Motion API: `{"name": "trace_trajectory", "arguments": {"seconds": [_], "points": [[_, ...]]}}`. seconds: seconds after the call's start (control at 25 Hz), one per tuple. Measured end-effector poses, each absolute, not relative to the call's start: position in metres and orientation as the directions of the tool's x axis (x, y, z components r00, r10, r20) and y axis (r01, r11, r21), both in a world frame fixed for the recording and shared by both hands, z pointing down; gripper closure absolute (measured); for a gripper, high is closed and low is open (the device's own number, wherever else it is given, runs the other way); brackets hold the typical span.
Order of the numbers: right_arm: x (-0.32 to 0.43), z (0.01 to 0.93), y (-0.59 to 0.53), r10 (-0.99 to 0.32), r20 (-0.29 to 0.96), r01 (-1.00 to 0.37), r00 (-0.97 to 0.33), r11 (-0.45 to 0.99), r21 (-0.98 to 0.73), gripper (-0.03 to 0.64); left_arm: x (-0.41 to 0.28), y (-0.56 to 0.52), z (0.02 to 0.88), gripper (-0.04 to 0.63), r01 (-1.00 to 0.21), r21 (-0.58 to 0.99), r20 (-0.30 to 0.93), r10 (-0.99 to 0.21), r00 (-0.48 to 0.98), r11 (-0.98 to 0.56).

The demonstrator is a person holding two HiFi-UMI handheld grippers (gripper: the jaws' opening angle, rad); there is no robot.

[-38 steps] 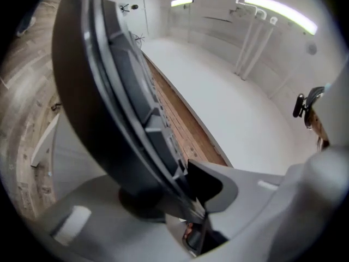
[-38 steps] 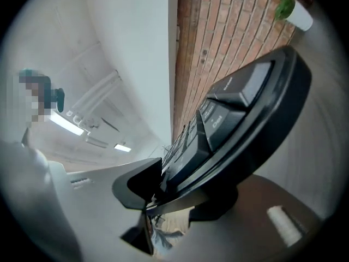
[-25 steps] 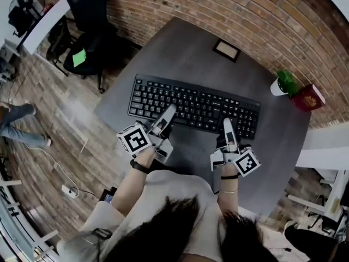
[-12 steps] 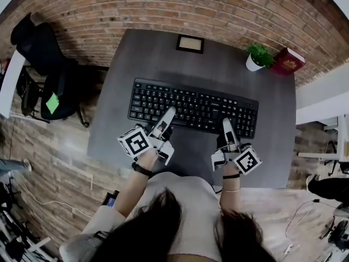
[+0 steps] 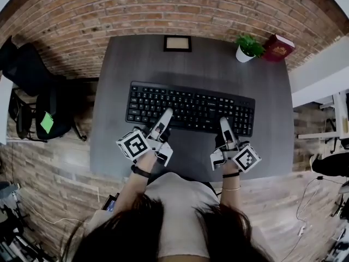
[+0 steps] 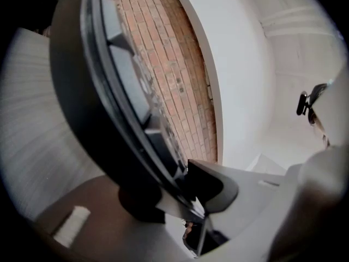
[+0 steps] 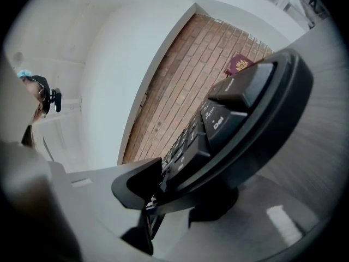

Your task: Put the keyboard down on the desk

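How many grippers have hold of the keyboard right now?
2. The left gripper clamps the keyboard on its near edge, left of centre; the right gripper clamps the same edge toward the right end. Neither is hidden.

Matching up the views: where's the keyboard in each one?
Head view: keyboard centre frame, over the desk.
Left gripper view: its edge, upper left down into the jaws.
Right gripper view: its edge, upper right down into the jaws.
Shared landmark: brick wall.

Matt black plastic keyboard point(image 5: 191, 108)
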State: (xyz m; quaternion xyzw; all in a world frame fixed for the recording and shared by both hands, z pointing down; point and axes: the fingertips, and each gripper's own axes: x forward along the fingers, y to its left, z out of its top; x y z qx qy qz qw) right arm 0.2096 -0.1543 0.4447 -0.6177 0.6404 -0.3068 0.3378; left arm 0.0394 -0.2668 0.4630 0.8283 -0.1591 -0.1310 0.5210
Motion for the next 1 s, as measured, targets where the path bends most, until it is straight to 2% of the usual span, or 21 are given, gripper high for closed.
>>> {"name": "trace_trajectory", "arguments": {"seconds": [0.64, 1.0], "points": [[0.224, 0.460, -0.144, -1.000, -0.008, -0.578, -0.009, 0.012, -0.816, 0.480, 0.054, -0.257, 0.478, 0.437, -0.140, 0.909, -0.034, -0.405, 0.914, -0.392], [0.233, 0.502, -0.148, -0.997, 0.072, -0.534, 0.000, -0.061, -0.843, 0.479, 0.063, -0.260, 0.521, 0.437, -0.189, 0.928, 0.048, -0.401, 0.915, -0.320]]}}
